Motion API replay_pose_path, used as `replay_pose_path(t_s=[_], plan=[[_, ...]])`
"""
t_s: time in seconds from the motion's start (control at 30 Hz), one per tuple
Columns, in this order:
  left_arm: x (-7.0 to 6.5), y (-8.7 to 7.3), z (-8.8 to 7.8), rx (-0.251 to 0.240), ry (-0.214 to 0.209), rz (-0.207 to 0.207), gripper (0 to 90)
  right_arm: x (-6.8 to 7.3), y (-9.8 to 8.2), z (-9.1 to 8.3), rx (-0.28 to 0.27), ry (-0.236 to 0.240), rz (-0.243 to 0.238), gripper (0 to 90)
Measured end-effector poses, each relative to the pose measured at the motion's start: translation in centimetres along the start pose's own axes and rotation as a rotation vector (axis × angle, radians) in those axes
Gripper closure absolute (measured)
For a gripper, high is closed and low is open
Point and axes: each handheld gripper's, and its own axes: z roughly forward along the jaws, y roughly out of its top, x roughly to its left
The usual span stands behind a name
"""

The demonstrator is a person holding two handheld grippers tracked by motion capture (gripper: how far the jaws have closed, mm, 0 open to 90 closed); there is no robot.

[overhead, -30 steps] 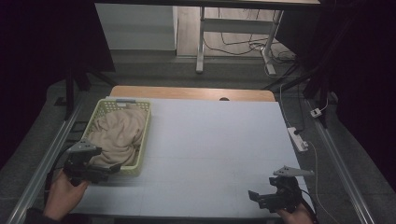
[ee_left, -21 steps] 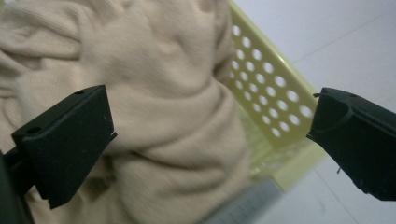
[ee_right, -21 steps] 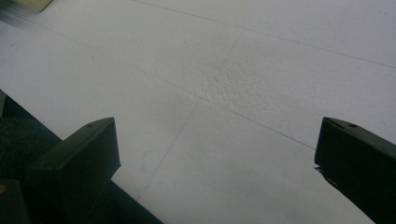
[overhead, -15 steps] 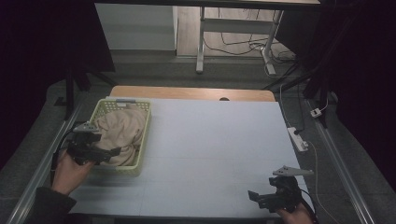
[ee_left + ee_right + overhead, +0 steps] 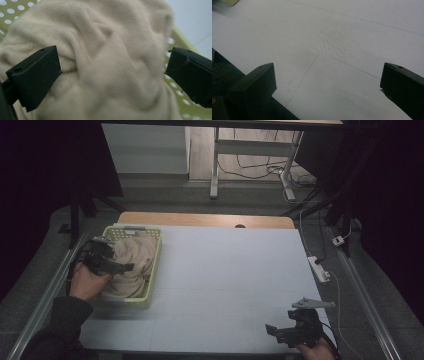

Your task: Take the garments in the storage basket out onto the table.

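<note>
Pale bench (image 5: 225, 285), dim room. Green basket (image 5: 150, 285) at left edge; cream garment (image 5: 105, 62) heaped inside. Left tongs (image 5: 120, 266) spread over garment. Right tongs (image 5: 327, 85) spread, idle, well apart from basket. Risk: snagged knit tipping basket.

Sweater (image 5: 107, 62): soft cream ribbed knit, matt. Basket (image 5: 156, 257): pale green perforated plastic, slight sheen. Table cover (image 5: 342, 42): white, matt, finely pebbled, faint seams. Far table edge (image 5: 200, 218): bare wood. Gripper jaws: matt black plastic
</note>
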Motion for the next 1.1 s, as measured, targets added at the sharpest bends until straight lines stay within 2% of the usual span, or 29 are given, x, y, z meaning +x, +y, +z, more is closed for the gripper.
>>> replay_pose_path(t_s=[0.2,0.37,0.43,0.5,0.63,0.7,0.83,0.9,0.93,0.97,1.0,1.03,1.07,1.1], plan=[[1.3,1.1,1.8,0.049,-0.023,-0.034,0.0,0.0,0.0,0.0,0.001,0.003,0.000,0.0],[1.0,1.2,2.3,0.093,-0.070,-0.015,0.0,0.0,0.0,0.0,0.002,0.003,-0.002,0.0],[0.5,1.0,2.5,0.135,-0.089,0.009,0.0,0.0,0.0,0.0,0.003,0.003,-0.002,0.0],[-0.4,0.8,2.8,0.181,-0.063,0.067,0.0,0.0,0.0,0.0,0.006,0.002,-0.002,0.0],[-1.8,0.9,4.3,0.248,0.032,0.134,0.0,0.1,0.0,0.1,0.009,-0.001,-0.008,0.0],[-2.1,1.2,5.1,0.269,0.070,0.141,0.0,0.1,0.0,0.1,0.008,-0.002,-0.008,0.0],[-2.2,1.5,5.5,0.284,0.106,0.130,0.4,0.1,0.0,0.0,0.007,0.000,-0.007,0.0],[-2.3,1.4,5.3,0.271,0.133,0.137,8.2,0.0,0.0,0.0,0.007,0.001,-0.004,0.0],[-2.2,1.4,5.1,0.258,0.131,0.137,14.3,0.0,0.0,0.0,0.007,0.001,-0.004,0.0],[-2.2,1.4,4.9,0.252,0.132,0.125,26.0,0.0,0.0,0.0,0.007,0.001,-0.006,0.0],[-2.1,1.4,4.7,0.251,0.133,0.118,26.0,0.0,0.0,0.0,0.007,0.001,-0.006,0.0],[-2.0,1.4,4.6,0.251,0.132,0.107,32.7,0.1,0.0,0.0,0.008,0.000,-0.007,0.0],[-1.9,1.6,4.4,0.258,0.131,0.102,44.5,0.1,0.0,0.1,0.009,0.000,-0.009,0.0],[-1.7,1.7,4.3,0.262,0.127,0.085,44.5,0.1,0.0,0.1,0.009,0.000,-0.009,0.0]])
